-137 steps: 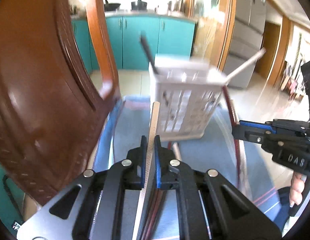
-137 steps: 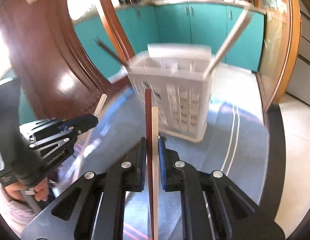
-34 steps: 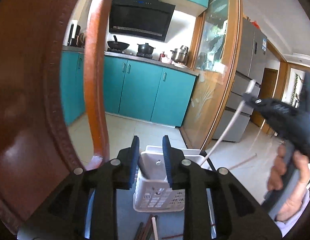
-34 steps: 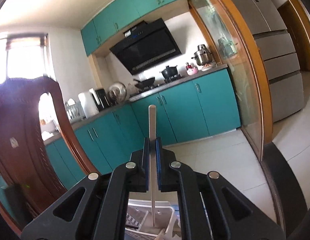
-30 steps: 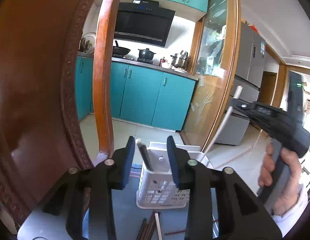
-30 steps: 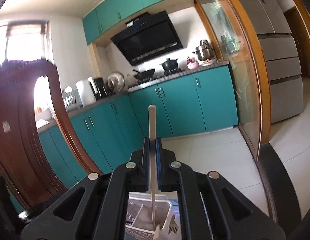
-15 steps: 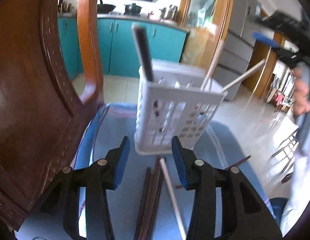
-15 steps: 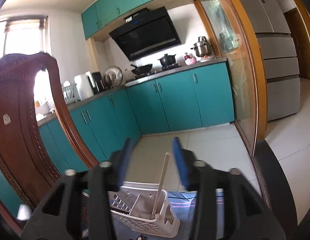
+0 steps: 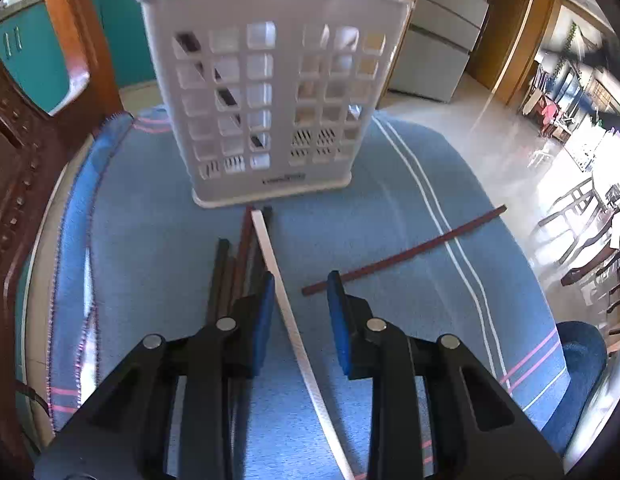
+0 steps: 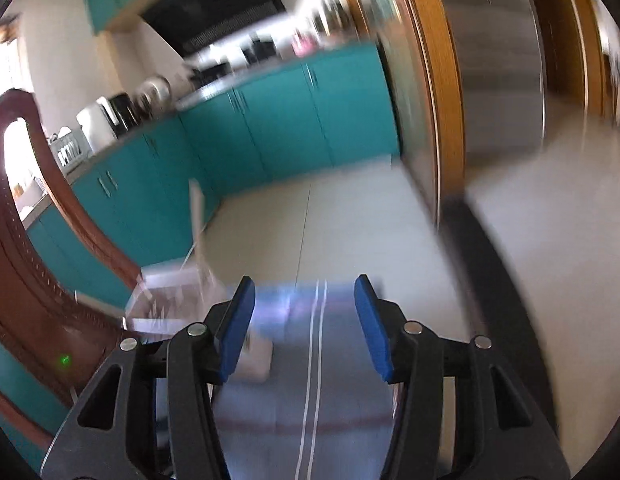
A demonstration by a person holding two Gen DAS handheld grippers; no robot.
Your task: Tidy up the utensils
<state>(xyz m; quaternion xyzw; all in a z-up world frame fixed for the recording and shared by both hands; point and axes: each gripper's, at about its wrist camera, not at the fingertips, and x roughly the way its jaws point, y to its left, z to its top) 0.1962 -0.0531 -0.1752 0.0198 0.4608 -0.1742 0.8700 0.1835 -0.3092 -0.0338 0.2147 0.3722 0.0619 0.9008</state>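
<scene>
we see a white plastic basket (image 9: pixel 270 92), square-holed and upright on the blue woven cloth (image 9: pixel 390 200) of the tabletop, with sticks leaning inside. only the left wrist view shows a flat white chopstick (image 9: pixel 288 300) between the left tool (image 9: pixel 300 296)'s blue pads, untouched; the jaws have just been closing. dark chopsticks (image 9: pixel 230 268) lie beside it, a reddish chopstick (image 9: pixel 406 252) apart. the right tool (image 10: pixel 304 320), blurred, has been opening and holds nothing.

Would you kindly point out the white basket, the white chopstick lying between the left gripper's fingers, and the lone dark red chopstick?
white basket (image 9: pixel 270 80), left wrist view, front wall.
white chopstick (image 9: pixel 288 300), left wrist view, mid-shaft.
dark red chopstick (image 9: pixel 410 250), left wrist view, mid-shaft on the cloth.
</scene>
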